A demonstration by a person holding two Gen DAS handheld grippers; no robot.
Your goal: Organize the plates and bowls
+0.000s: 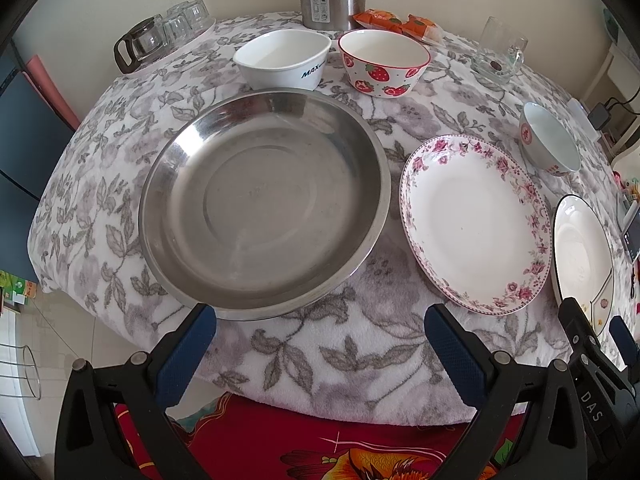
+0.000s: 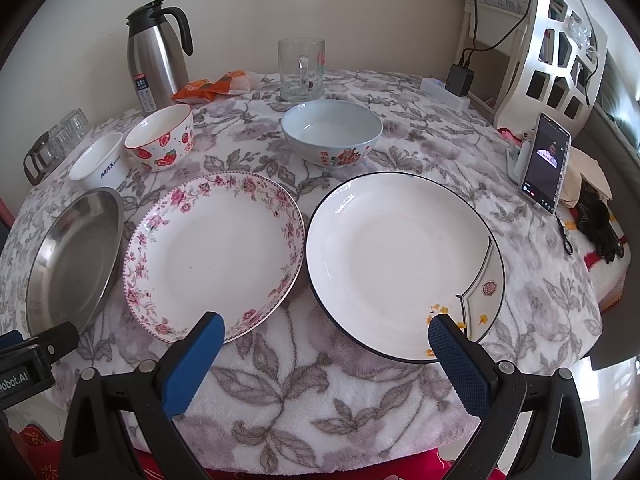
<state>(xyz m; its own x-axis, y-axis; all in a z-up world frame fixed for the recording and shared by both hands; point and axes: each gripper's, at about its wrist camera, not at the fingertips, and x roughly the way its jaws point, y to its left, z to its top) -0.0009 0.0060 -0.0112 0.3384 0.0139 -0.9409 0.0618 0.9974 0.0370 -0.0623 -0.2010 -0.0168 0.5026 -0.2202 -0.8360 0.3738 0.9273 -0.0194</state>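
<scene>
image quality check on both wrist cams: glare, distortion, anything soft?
Left wrist: strong fisheye bending, dark vignette corners; bright glare along the steel plate rim; centre sharp, the glasses at the edge softer. Right wrist: same barrel warp; even daylight, faint shadows; sheen on the black-rimmed plate; phone screen readable but small. Both tools open, in focus.

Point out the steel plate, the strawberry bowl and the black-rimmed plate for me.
steel plate [image 1: 264,208]: left wrist view, flat centre of its well.
strawberry bowl [image 1: 378,76]: left wrist view, outer painted wall.
black-rimmed plate [image 2: 396,264]: right wrist view, bare white centre.
</scene>
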